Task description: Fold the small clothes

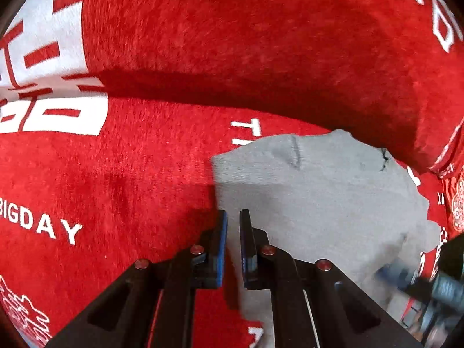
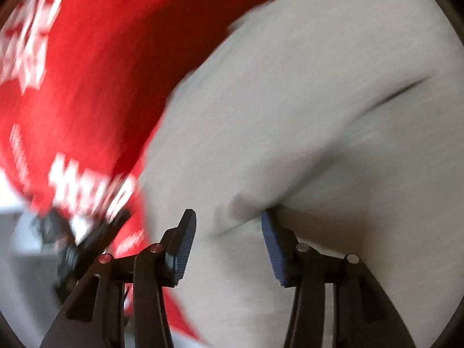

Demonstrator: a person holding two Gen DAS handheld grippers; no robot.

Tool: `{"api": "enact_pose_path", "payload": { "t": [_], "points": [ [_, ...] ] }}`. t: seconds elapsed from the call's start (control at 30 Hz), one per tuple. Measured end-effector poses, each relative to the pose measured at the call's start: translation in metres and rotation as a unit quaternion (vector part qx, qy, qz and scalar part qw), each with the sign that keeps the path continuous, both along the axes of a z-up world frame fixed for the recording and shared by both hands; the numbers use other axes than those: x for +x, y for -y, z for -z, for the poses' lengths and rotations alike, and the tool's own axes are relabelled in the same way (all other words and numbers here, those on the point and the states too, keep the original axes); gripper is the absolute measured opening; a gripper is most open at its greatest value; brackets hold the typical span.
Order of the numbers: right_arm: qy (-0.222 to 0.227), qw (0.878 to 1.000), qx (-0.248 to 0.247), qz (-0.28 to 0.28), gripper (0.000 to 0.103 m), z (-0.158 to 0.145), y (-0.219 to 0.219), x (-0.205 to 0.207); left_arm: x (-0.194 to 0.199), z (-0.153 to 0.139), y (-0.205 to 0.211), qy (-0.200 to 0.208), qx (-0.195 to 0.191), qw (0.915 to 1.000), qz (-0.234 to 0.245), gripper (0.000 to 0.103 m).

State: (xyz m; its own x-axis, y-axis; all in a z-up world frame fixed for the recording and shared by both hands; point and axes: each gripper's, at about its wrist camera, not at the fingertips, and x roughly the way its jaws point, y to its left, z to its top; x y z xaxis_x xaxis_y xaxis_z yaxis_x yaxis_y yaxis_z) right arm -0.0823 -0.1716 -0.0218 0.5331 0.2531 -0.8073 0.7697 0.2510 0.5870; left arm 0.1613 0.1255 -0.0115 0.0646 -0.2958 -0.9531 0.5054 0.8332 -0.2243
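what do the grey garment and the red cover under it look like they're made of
Grey garment: probably soft cotton-type knit, matte, with fine ribbed lines near its edge and loose creases. Red cover: looks like plush, short-pile fabric, fuzzy and slightly sheened, with white lettering. The exact fibre of either cannot be told.

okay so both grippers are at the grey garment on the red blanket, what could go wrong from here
1. The left gripper is nearly closed at the grey garment's left edge; its fingers might pinch the red blanket underneath along with it.
2. The right gripper is wide open, one pad pressing into the cloth. The view is blurred with motion, so closing now could grab a bunched wad instead of a clean edge.
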Motion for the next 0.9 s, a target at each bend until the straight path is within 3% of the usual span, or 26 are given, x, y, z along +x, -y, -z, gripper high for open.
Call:
{"api": "enact_pose_path", "payload": {
  "t": [0.17,0.23,0.27,0.37,0.43,0.5,0.57,0.7,0.9],
  "points": [
    [0.003,0.995,0.025,0.099,0.046,0.012,0.055,-0.038,-0.022,0.007,0.013,0.005,0.019,0.9998,0.006,0.01],
    [-0.004,0.997,0.012,0.079,0.01,0.011,0.066,-0.022,-0.028,0.015,0.015,0.001,0.031,0.9995,0.001,0.01],
    [-0.002,0.998,-0.001,0.062,0.008,0.006,0.071,-0.018,-0.03,0.018,0.015,0.0,0.037,0.9993,-0.003,0.01],
    [0.0,0.995,-0.099,-0.02,0.008,-0.023,0.073,-0.003,-0.035,0.02,0.015,0.011,0.043,0.999,-0.006,0.01],
    [-0.025,0.991,-0.123,-0.051,0.008,-0.021,0.075,0.001,-0.037,0.021,0.017,0.018,0.047,0.9987,-0.004,0.01],
    [-0.066,0.99,-0.108,-0.055,0.008,-0.004,0.08,-0.015,-0.04,0.022,0.02,0.025,0.052,0.9983,-0.002,0.01],
    [-0.06,0.996,-0.072,-0.014,0.007,0.007,0.085,-0.036,-0.042,0.02,0.021,0.025,0.057,0.998,-0.009,0.01],
    [-0.087,0.994,-0.063,0.024,0.008,0.0,0.083,-0.058,-0.057,0.014,0.028,0.041,0.071,0.9966,-0.011,0.01],
    [-0.073,0.995,-0.056,0.026,0.013,-0.009,0.077,-0.072,-0.085,-0.007,0.025,0.069,0.091,0.9935,-0.009,0.01]
  ]
}}
